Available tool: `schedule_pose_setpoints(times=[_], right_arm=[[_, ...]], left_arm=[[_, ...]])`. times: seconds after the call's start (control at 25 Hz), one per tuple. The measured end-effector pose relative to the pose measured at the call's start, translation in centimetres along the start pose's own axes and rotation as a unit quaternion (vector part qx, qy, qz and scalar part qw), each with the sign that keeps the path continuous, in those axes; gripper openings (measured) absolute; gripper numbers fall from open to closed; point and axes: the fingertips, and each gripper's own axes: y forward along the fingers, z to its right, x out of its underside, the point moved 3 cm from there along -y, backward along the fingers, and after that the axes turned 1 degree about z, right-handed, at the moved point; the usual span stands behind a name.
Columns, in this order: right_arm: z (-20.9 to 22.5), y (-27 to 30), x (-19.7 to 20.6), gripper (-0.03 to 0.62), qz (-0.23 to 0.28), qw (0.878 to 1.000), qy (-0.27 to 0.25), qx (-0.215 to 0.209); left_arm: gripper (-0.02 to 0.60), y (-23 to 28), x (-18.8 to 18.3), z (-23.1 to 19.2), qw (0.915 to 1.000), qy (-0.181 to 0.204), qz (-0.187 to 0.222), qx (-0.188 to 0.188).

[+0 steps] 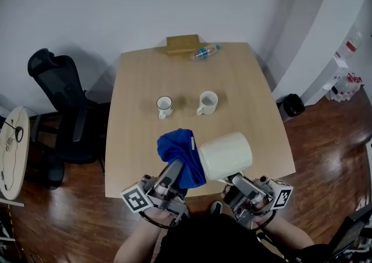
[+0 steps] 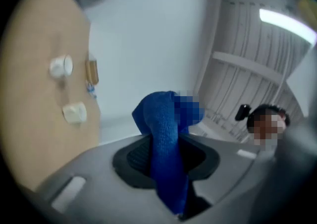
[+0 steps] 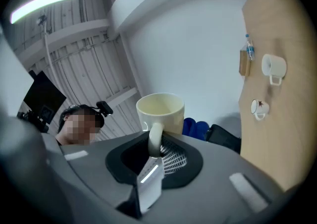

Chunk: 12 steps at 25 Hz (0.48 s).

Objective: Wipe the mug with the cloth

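Note:
A cream mug (image 1: 225, 155) hangs above the table's near edge, and my right gripper (image 1: 235, 181) is shut on its handle (image 3: 155, 138). In the right gripper view the mug (image 3: 161, 114) stands upright with its mouth showing. My left gripper (image 1: 174, 169) is shut on a blue cloth (image 1: 181, 156), which bunches up beside the mug's left side. The cloth (image 2: 166, 141) rises between the jaws in the left gripper view. Whether cloth and mug touch I cannot tell.
On the wooden table (image 1: 250, 99) stand a small white enamel mug (image 1: 164, 105) and a second white mug (image 1: 207, 102). At the far edge lie a plastic bottle (image 1: 205, 52) and a wooden block (image 1: 182, 43). A black office chair (image 1: 61, 116) stands at the left.

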Motion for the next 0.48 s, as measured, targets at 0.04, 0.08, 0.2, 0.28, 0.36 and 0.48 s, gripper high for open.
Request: schedule_pose_setpoints(times=[0.04, 0.08, 0.2, 0.28, 0.36, 0.48], right_arm=[[0.3, -0.3, 0.0, 0.044, -0.011, 1.000, -0.014, 0.018], [0.7, -0.6, 0.1, 0.046, -0.022, 0.999, -0.027, 0.038], [2.4, -1.3, 0.7, 0.044, -0.042, 0.995, -0.041, 0.087], [3.4, -1.3, 0.7, 0.045, -0.037, 0.993, -0.036, 0.103], [3.6, -0.9, 0.4, 0.046, -0.027, 0.994, -0.032, 0.100], [2.6, -0.4, -0.1, 0.046, -0.021, 0.996, -0.035, 0.075]], left_arm=[[0.114, -0.2, -1.8, 0.3, 0.9976, 0.063, -0.002, -0.030], [0.114, 0.0, -3.2, 1.1, 0.9908, 0.126, -0.007, -0.050], [0.114, 1.7, -3.8, 4.9, 0.9625, 0.264, -0.046, -0.045], [0.114, 2.8, -1.4, 6.4, 0.9468, 0.309, -0.083, -0.029], [0.115, 3.2, 0.9, 6.3, 0.9403, 0.323, -0.101, -0.033], [0.114, 2.5, 2.7, 4.0, 0.9496, 0.290, -0.100, -0.063]])
